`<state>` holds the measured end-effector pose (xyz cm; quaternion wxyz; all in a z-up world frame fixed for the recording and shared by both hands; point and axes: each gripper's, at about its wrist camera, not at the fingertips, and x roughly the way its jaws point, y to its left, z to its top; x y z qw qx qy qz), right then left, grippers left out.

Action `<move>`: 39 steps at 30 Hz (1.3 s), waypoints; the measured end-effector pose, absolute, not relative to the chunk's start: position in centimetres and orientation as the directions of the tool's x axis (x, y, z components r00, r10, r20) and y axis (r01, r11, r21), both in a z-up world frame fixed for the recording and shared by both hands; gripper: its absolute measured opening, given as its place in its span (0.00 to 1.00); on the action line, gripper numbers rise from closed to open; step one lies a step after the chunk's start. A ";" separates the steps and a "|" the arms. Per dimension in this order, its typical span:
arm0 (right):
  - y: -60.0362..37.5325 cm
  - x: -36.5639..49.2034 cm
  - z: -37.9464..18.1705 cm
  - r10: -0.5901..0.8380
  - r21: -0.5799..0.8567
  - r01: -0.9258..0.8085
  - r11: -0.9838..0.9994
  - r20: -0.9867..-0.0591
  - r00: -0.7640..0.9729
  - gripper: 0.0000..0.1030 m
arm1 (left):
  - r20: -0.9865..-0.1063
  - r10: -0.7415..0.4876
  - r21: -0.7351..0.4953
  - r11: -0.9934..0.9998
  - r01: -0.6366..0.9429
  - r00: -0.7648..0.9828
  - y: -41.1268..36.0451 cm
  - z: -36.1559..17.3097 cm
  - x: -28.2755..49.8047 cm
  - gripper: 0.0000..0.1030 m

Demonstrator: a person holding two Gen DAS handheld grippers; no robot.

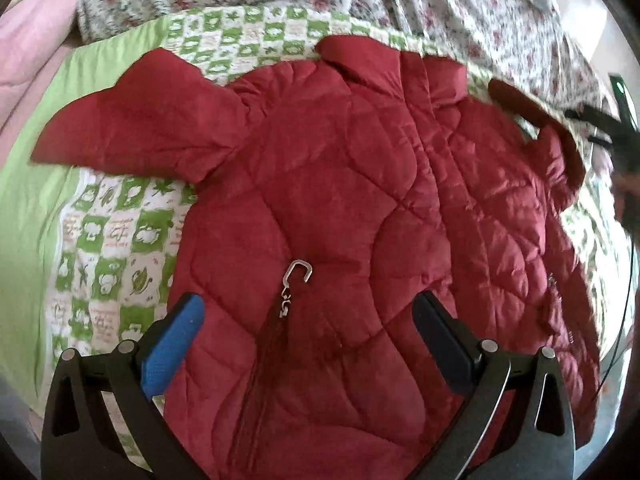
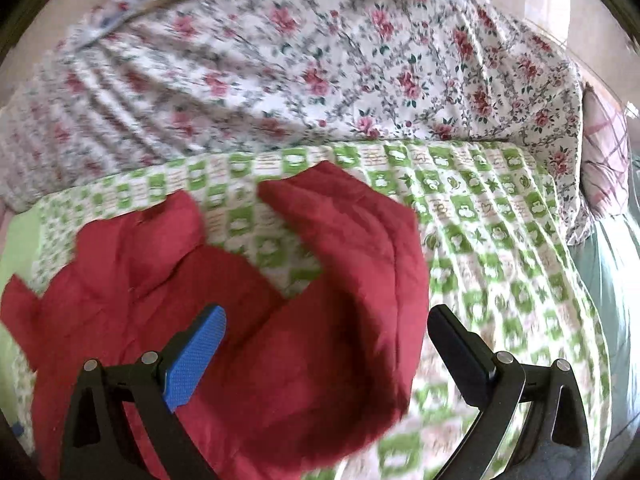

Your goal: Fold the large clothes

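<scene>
A large red quilted jacket (image 1: 340, 200) lies spread on a green-and-white checked blanket (image 1: 116, 236), its left sleeve (image 1: 132, 132) stretched out to the left. A metal zipper pull (image 1: 294, 284) rests near its lower middle. My left gripper (image 1: 306, 312) hovers open just above the jacket, the zipper between its fingers. In the right wrist view my right gripper (image 2: 326, 324) is open above the other red sleeve (image 2: 352, 272), which runs up to a cuff (image 2: 320, 184). The right gripper (image 1: 612, 128) also shows as a dark blurred shape at the far right of the left wrist view.
A floral quilt (image 2: 300, 68) is bunched along the far side of the checked blanket (image 2: 500, 248). Pink bedding (image 1: 28, 56) lies at the far left, a pink plaid pillow (image 2: 608, 156) at the far right. A grey-green sheet (image 2: 612, 280) borders the bed's right edge.
</scene>
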<state>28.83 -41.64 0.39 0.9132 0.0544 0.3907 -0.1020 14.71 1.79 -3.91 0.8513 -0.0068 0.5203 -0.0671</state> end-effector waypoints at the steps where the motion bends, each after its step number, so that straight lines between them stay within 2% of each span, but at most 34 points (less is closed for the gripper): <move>1: -41.9 29.9 0.0 -0.149 0.013 0.234 0.972 -0.733 0.664 0.99 | -0.886 -0.122 -0.080 0.991 0.111 0.447 1.7 -4.1 14.9 1.00; 7: -42.9 34.4 -3.0 -0.207 -0.061 0.253 0.966 -0.769 0.605 0.97 | -0.889 -0.133 -0.090 0.989 0.116 0.438 1.5 -4.5 15.8 1.00; 9: -43.4 35.2 -3.5 -0.211 -0.062 0.256 0.965 -0.763 0.611 0.93 | -0.891 -0.139 -0.096 0.988 0.119 0.432 1.5 -4.6 16.1 1.00; 10: -43.6 35.5 -3.7 -0.218 -0.066 0.262 0.963 -0.761 0.611 0.86 | -0.891 -0.137 -0.095 0.989 0.117 0.432 1.4 -4.6 16.1 1.00; 11: -43.8 35.8 -3.7 -0.224 -0.067 0.270 0.960 -0.762 0.608 0.73 | -0.891 -0.136 -0.094 0.989 0.117 0.433 1.4 -4.7 16.2 1.00; 12: -44.1 35.9 -3.8 -0.224 -0.062 0.277 0.959 -0.764 0.605 0.67 | -0.891 -0.136 -0.094 0.989 0.118 0.432 1.3 -4.7 16.3 1.00; 14: -44.7 36.0 -3.9 -0.206 -0.029 0.289 0.957 -0.770 0.604 0.43 | -0.892 -0.136 -0.091 0.988 0.123 0.431 1.1 -4.8 16.3 1.00; 15: -44.8 35.9 -3.7 -0.203 -0.023 0.291 0.957 -0.769 0.606 0.37 | -0.892 -0.134 -0.089 0.988 0.123 0.432 1.1 -4.8 16.4 1.00; 16: -44.7 35.6 -3.4 -0.199 -0.020 0.287 0.958 -0.764 0.614 0.25 | -0.893 -0.131 -0.086 0.989 0.122 0.431 1.1 -4.8 16.4 1.00; 19: -43.8 34.1 -2.2 -0.179 0.001 0.265 0.964 -0.735 0.654 0.22 | -0.896 -0.129 -0.089 0.990 0.111 0.426 1.2 -5.0 16.6 1.00; 23: -40.9 31.3 -0.2 -0.062 0.075 0.159 0.984 -0.699 0.712 0.21 | -0.897 -0.149 -0.120 0.988 0.095 0.416 1.7 -5.1 16.8 1.00; 30: -33.2 26.7 1.6 0.136 0.168 -0.035 0.985 -0.644 0.753 0.21 | -0.866 -0.272 -0.263 0.961 0.081 0.420 3.1 -4.6 16.8 1.00; 39: -20.3 23.1 -1.6 0.365 0.214 -0.300 0.930 -0.655 0.661 0.21 | -0.796 -0.426 -0.430 0.898 0.094 0.431 4.8 -3.0 17.9 1.00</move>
